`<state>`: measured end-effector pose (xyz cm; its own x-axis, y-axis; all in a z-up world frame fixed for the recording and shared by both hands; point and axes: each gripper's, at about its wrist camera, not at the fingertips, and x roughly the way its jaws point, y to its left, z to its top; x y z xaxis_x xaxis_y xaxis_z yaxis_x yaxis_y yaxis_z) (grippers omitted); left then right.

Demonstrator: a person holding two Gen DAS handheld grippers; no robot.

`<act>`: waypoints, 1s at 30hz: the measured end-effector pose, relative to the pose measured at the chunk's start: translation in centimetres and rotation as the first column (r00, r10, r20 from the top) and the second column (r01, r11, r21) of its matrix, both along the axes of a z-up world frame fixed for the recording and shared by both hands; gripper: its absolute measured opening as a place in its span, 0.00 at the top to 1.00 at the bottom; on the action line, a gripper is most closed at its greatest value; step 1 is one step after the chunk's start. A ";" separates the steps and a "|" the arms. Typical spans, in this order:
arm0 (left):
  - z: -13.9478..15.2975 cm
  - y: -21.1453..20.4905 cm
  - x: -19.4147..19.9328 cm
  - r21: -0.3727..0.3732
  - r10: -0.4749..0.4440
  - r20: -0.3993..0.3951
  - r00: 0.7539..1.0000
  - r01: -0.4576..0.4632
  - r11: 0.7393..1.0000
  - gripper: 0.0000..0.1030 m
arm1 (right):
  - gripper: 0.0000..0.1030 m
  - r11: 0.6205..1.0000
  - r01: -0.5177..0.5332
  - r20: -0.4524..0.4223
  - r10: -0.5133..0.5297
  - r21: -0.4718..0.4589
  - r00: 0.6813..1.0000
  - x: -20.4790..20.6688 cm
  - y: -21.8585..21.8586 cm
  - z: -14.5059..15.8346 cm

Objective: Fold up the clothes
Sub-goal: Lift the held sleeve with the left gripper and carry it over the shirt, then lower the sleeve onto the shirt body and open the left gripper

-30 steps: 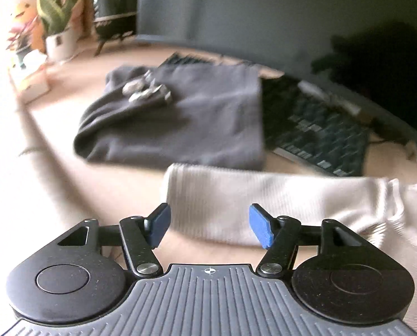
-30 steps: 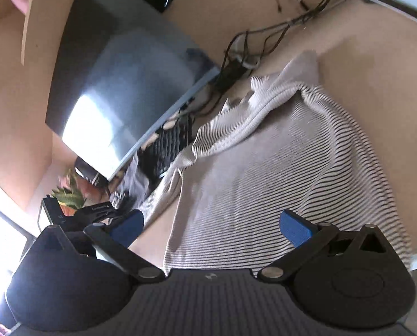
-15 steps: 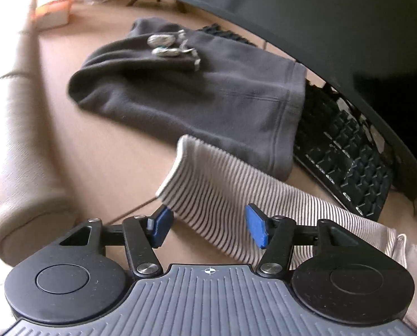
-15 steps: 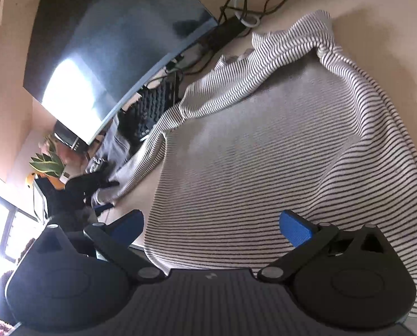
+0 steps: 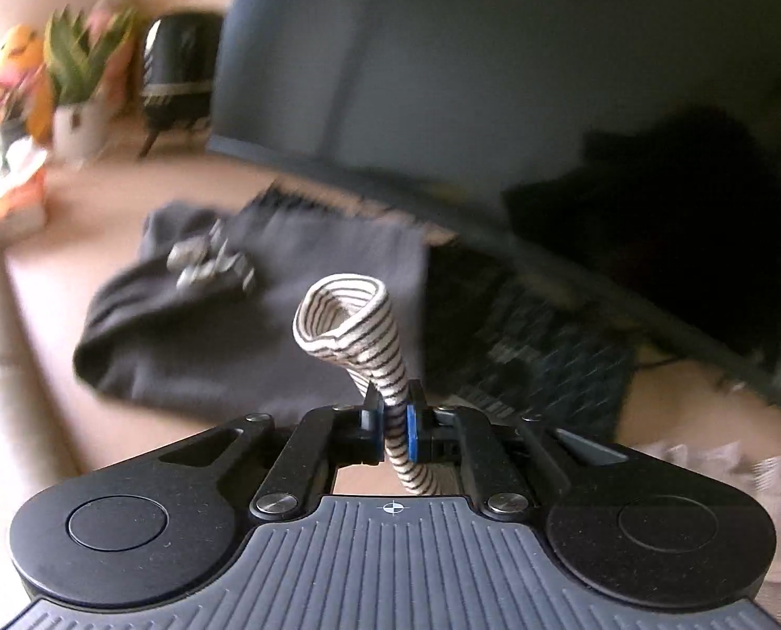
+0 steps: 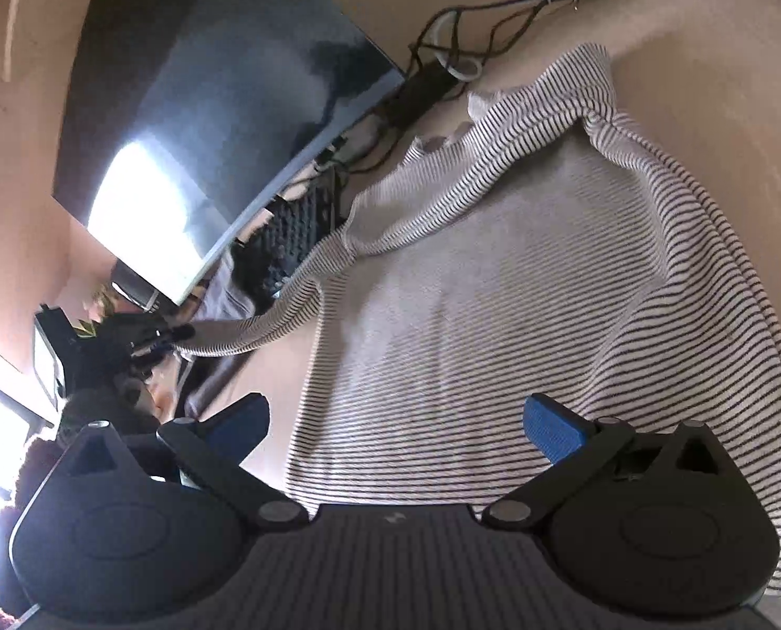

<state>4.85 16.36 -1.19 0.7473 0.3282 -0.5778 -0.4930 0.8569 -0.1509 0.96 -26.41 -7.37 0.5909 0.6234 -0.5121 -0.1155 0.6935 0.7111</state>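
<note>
Left tool [image 5: 394, 422] clamped tight on the striped sleeve [image 5: 361, 325], cuff end curling up past the blue pads, raised off the bench [image 5: 54, 283]. Right tool [image 6: 396, 420] spread wide, gripping nothing, hovering over the near hem of the striped top [image 6: 495, 341], which lies spread across the right half of the bench, sleeve stretched off to the left toward the keyboard [image 6: 291, 241]. Grey garment [image 5: 233, 325] lying farther left on the bench, beyond the held cuff, with small metal pieces [image 5: 207, 262] on it; monitor [image 5: 443, 52] at the far side.

Step in hand, by the look of it: carrying the sleeve in over the body of the top. To do it well: lift only enough to clear the cloth, swing right across the chest panel, keep the sleeve taut and flat without twisting, and avoid dragging the shoulder out of line. Right tool probably best pressed on the body to pin it. Risk: cuff slipping from a thin pinch, or brushing the keyboard.
</note>
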 end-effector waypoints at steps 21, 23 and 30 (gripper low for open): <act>8.6 -21.7 7.4 0.147 -0.505 0.090 0.859 0.490 0.859 0.92 | 0.00 0.959 0.254 0.098 -0.266 0.126 0.959 -6.6 -7.9 1.4; 8.0 -23.4 8.2 0.134 -0.527 0.069 0.847 0.515 0.847 0.92 | 0.00 0.949 0.286 0.098 -0.299 0.131 0.949 -7.4 -8.7 1.4; 5.9 -28.9 10.1 0.111 -0.592 -0.014 0.806 0.590 0.800 0.92 | 0.00 0.896 0.416 0.089 -0.432 0.152 0.897 -10.5 -11.2 0.9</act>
